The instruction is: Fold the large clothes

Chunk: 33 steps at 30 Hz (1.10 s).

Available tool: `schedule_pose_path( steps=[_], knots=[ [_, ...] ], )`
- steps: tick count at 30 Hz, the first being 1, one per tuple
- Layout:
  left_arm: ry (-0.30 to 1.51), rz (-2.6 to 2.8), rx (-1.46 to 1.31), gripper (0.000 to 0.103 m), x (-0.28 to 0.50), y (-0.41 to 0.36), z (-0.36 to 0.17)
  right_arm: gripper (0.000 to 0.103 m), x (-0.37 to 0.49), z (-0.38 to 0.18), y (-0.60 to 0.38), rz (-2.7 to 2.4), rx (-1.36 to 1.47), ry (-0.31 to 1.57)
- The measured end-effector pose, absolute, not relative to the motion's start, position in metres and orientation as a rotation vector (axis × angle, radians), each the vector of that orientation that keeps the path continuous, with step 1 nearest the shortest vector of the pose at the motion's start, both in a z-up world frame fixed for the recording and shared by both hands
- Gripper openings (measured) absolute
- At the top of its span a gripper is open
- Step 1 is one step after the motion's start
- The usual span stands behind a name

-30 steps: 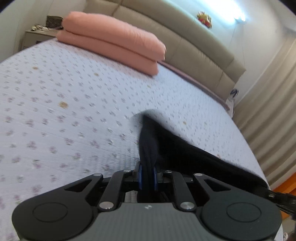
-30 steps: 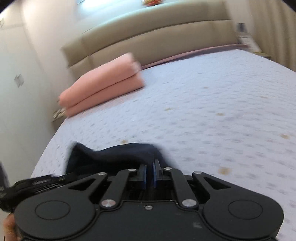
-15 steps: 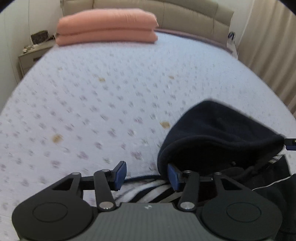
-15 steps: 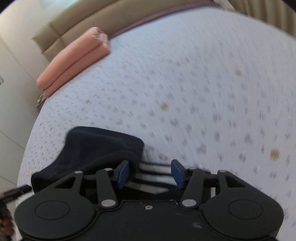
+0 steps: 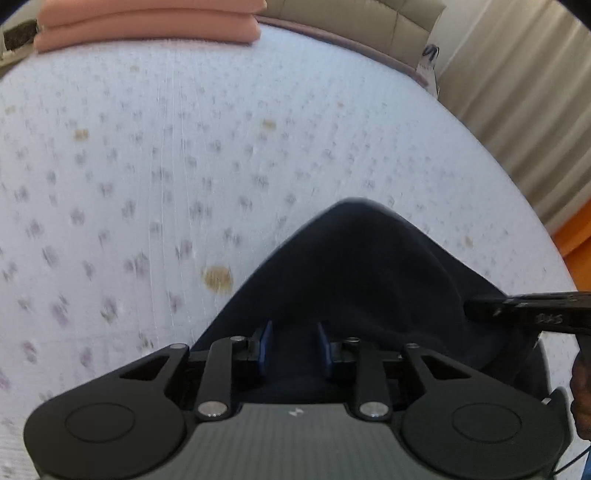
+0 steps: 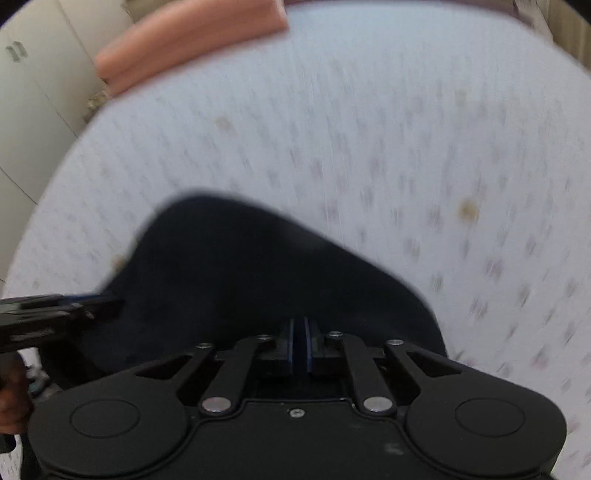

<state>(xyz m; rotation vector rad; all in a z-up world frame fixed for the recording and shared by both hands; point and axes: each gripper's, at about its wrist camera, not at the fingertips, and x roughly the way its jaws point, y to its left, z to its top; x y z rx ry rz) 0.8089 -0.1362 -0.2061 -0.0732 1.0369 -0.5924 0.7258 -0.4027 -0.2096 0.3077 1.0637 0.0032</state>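
Note:
A dark navy garment [image 5: 369, 273] lies bunched on the patterned white bed [image 5: 147, 166]; it also shows in the right wrist view [image 6: 240, 266]. My left gripper [image 5: 293, 345] is partly open, its blue pads over the garment with dark cloth between them. My right gripper [image 6: 300, 350] has its pads together right above the garment; whether cloth is pinched is hidden. The right gripper's tip shows at the left view's right edge [image 5: 524, 315]. The left gripper's tip shows at the right view's left edge [image 6: 55, 310].
Folded pink bedding [image 5: 147, 18] lies at the head of the bed, also in the right wrist view [image 6: 192, 40]. A beige headboard [image 5: 354, 22] and curtains [image 5: 517, 110] stand behind. White cupboards [image 6: 33, 96] flank the bed.
Both grippers let go of the garment and opened half a second ago. Now the right gripper has shut, the left has narrowed, and both sit lower over the dark cloth.

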Motion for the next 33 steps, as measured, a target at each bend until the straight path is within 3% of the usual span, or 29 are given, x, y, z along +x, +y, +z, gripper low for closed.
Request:
schedule_pose_path(
  steps=[3, 6, 7, 8, 12, 13, 17, 22, 24, 25, 26, 27, 30, 33],
  knots=[
    [1.052, -0.625, -0.123, 0.029, 0.815, -0.123, -0.205, 0.006, 0.729, -0.200, -0.413, 0.055, 0.347, 1.072],
    [1.000, -0.655, -0.106, 0.028, 0.815, -0.116, -0.185, 0.044, 0.726, -0.166, -0.425, 0.172, 0.330, 1.002],
    [0.956, -0.665, -0.100, 0.029, 0.816, -0.111, -0.175, 0.072, 0.728, -0.157, -0.428, 0.189, 0.300, 0.977],
    [0.929, -0.670, -0.102, 0.035, 0.821, -0.106, -0.168, 0.080, 0.731, -0.148, -0.431, 0.205, 0.260, 0.952],
    [0.938, -0.741, -0.096, 0.068, 0.854, -0.112, -0.163, 0.079, 0.772, -0.152, -0.444, 0.328, 0.203, 0.967],
    [0.983, -0.786, -0.096, 0.071, 0.864, -0.117, -0.170, 0.077, 0.783, -0.160, -0.447, 0.380, 0.215, 0.995],
    [1.172, -0.907, -0.128, 0.071, 0.901, -0.128, -0.203, 0.078, 0.813, -0.189, -0.449, 0.461, 0.176, 1.112],
    [1.247, -0.969, -0.285, 0.078, 0.918, -0.127, -0.231, 0.080, 0.817, -0.220, -0.457, 0.500, 0.254, 1.171],
    [1.283, -0.986, -0.362, 0.078, 0.923, -0.128, -0.239, 0.047, 0.810, -0.219, -0.456, 0.525, 0.269, 1.140],
    [1.295, -0.981, -0.380, 0.077, 0.923, -0.130, -0.241, 0.014, 0.809, -0.219, -0.451, 0.533, 0.281, 1.152],
    [1.294, -0.973, -0.379, 0.068, 0.922, -0.134, -0.242, 0.013, 0.807, -0.217, -0.444, 0.531, 0.261, 1.143],
    [1.290, -0.973, -0.358, 0.045, 0.919, -0.139, -0.240, 0.013, 0.802, -0.212, -0.436, 0.531, 0.205, 1.123],
    [1.283, -0.953, -0.210, 0.007, 0.901, -0.160, -0.232, 0.009, 0.792, -0.194, -0.425, 0.527, 0.153, 1.084],
    [1.172, -0.933, -0.087, 0.005, 0.876, -0.165, -0.203, 0.009, 0.771, -0.156, -0.426, 0.498, 0.136, 0.980]
  ],
)
